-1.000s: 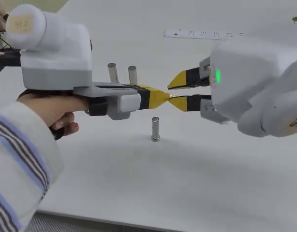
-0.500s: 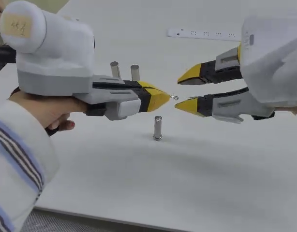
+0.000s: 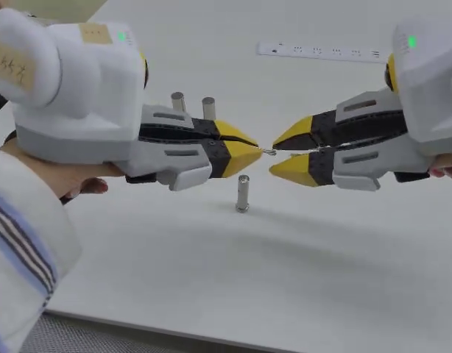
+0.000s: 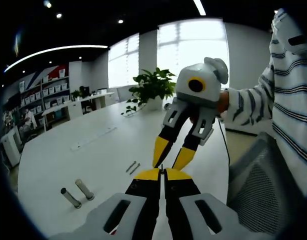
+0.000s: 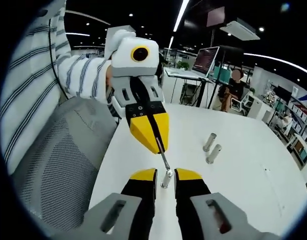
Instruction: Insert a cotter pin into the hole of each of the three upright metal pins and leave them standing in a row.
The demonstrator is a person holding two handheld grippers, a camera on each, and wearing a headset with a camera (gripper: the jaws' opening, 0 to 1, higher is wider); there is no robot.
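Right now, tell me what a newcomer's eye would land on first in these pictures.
Two yellow-tipped grippers meet nose to nose above the white table. The left gripper is shut on a thin cotter pin, and the right gripper is open just beyond its end. Below them one metal pin stands upright alone, with two more pins side by side further back.

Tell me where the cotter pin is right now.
Head view, centre: the cotter pin is pinched by the left gripper, reaching toward the open right gripper, in the air near the front metal pin.
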